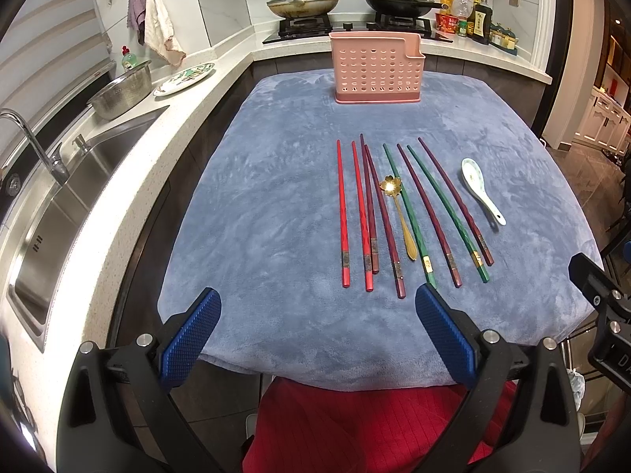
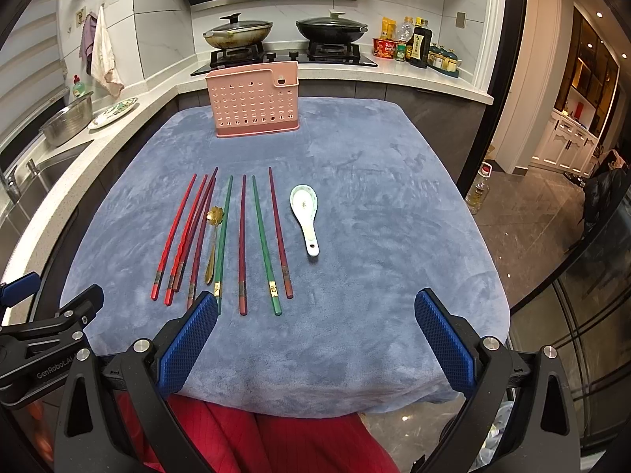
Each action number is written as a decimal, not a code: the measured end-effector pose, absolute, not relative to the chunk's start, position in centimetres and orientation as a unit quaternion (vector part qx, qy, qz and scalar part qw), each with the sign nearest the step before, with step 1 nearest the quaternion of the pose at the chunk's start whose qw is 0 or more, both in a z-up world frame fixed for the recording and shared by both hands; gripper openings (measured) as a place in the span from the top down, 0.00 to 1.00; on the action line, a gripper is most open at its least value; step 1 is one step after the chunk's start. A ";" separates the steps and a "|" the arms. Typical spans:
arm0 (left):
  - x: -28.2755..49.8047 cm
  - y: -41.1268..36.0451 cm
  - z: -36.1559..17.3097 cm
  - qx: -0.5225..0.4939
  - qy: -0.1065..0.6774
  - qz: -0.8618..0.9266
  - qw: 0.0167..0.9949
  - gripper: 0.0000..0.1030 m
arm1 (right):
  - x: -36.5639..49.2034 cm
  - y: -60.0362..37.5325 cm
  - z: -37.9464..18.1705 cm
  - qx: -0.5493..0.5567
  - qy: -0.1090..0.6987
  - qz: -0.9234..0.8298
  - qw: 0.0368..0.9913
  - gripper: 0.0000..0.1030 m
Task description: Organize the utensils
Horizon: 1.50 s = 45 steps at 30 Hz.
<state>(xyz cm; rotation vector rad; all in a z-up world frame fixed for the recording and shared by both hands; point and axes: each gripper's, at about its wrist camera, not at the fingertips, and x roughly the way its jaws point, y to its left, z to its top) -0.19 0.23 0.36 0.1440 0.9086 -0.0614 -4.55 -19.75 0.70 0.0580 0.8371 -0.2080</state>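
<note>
A table point(image 1: 276, 205) draped in a blue plush cloth carries the utensils in a loose row across its middle. From the left lie two red chopsticks point(image 1: 342, 213), a pair of dark maroon chopsticks point(image 1: 384, 216) close beside them, a gold spoon point(image 1: 399, 213) with a flower-shaped bowl, then green chopsticks point(image 1: 445, 209) and further maroon ones alternating. A white ceramic spoon point(image 1: 479, 187) rests just to the right of the row, its bowl toward the far side. All of them point roughly from the near edge toward the far edge, their decorated ends nearest the cameras. At the far edge of the cloth stands a pink perforated utensil holder point(image 1: 376, 67), upright and well apart from the row. The left hand-held gripper point(image 1: 317, 307) hangs over the near edge of the table with its blue-padded fingers spread wide, holding nothing. The right hand-held gripper point(image 2: 315, 311) hangs likewise beside it, fingers spread and empty. Beyond the table, two lidded pans point(image 2: 238, 33) sit on a stove, and a sink point(image 1: 59, 213) lies to the left.
</note>
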 end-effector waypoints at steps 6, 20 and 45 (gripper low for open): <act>-0.2 0.2 0.4 0.070 0.439 -0.029 0.895 0.08 | -4.6 -19.8 0.3 0.029 0.406 -0.100 0.908 0.07; -0.3 0.1 0.2 0.070 0.439 -0.029 0.895 0.08 | -4.4 -19.8 0.5 0.031 0.408 -0.100 0.907 0.07; 6.5 0.5 -5.9 0.030 0.505 -0.035 0.862 0.08 | 3.1 -22.8 -4.2 0.061 0.443 -0.096 0.889 0.07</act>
